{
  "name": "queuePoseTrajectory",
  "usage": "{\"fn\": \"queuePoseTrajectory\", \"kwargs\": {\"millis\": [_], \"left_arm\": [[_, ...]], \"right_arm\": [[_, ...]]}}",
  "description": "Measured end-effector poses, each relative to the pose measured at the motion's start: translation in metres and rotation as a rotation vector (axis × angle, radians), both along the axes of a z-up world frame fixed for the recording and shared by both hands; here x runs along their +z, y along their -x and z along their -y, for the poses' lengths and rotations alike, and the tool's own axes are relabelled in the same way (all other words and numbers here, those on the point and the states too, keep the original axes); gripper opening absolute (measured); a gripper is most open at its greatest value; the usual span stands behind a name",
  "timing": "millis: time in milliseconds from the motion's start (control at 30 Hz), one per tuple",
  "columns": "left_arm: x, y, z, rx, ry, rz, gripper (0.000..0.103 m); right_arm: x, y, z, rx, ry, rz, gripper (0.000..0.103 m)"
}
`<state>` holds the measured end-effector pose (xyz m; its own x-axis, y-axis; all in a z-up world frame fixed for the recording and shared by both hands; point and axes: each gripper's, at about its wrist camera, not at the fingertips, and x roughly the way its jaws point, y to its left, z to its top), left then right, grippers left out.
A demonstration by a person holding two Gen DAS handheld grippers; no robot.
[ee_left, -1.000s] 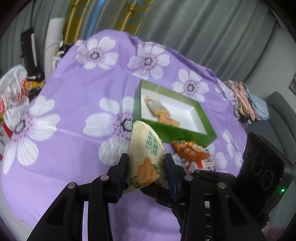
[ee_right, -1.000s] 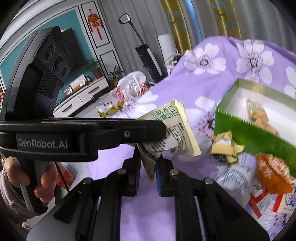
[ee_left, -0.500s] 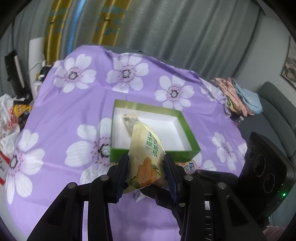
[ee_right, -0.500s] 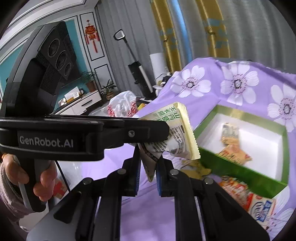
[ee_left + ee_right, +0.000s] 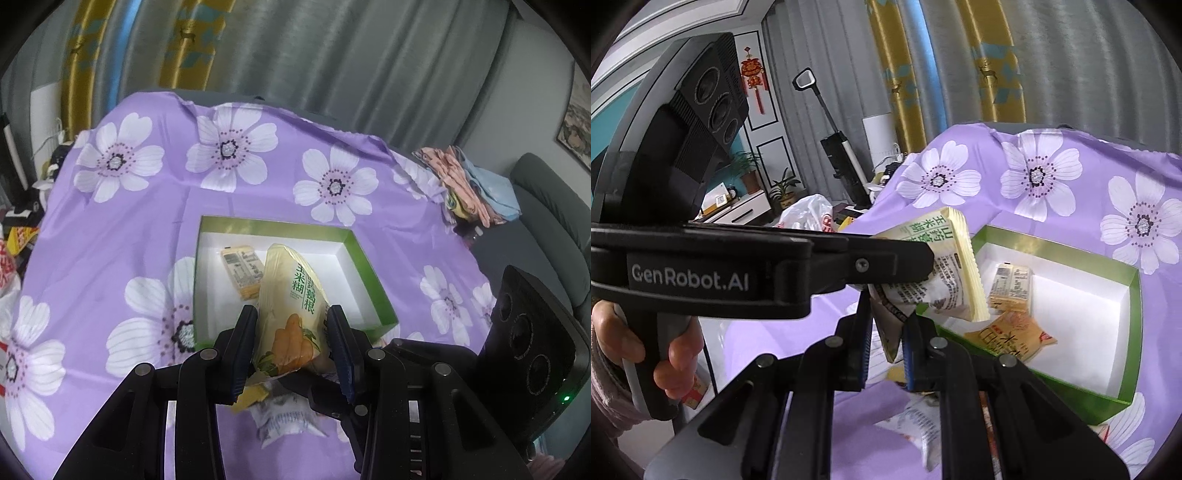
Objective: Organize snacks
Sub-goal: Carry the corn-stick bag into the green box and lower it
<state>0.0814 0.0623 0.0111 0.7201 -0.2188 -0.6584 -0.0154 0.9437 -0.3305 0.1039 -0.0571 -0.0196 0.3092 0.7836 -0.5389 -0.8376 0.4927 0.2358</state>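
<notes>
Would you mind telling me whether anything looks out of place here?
Yes: both grippers grip one yellow snack packet at once, the left gripper across its body, the right gripper on a crumpled corner. Loose packets lie outside the green box.

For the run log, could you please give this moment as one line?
left gripper: shut on yellow packet | right gripper: shut on grey packet | green box: two snacks inside

My left wrist camera looks steeply down along its fingers, close above the green box (image 5: pixel 373 291) on the purple flowered cloth (image 5: pixel 147 221). My right wrist camera sits nearer and right, facing left across the same box (image 5: pixel 1128 295) and cloth (image 5: pixel 1071 206), its view partly blocked by my left gripper (image 5: pixel 925 256).
</notes>
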Motion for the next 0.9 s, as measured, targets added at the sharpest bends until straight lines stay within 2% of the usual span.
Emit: {"fn": "queuePoseTrajectory", "kwargs": {"millis": [333,567,800,900], "left_arm": [[-0.022,-0.057,-0.006,-0.046,0.073,-0.041,0.039],[-0.044,-0.095,-0.011,-0.058,0.128,-0.091,0.039],[-0.072,-0.114,-0.02,-0.037,0.181,-0.156,0.039],[-0.081,-0.117,-0.02,-0.029,0.176,-0.174,0.039]], "right_arm": [[-0.018,-0.048,0.003,-0.062,0.035,-0.037,0.015],[-0.033,-0.083,-0.004,-0.084,0.096,-0.076,0.015],[-0.053,-0.102,-0.015,-0.086,0.164,-0.138,0.015],[-0.06,-0.106,-0.019,-0.087,0.18,-0.163,0.015]]}}
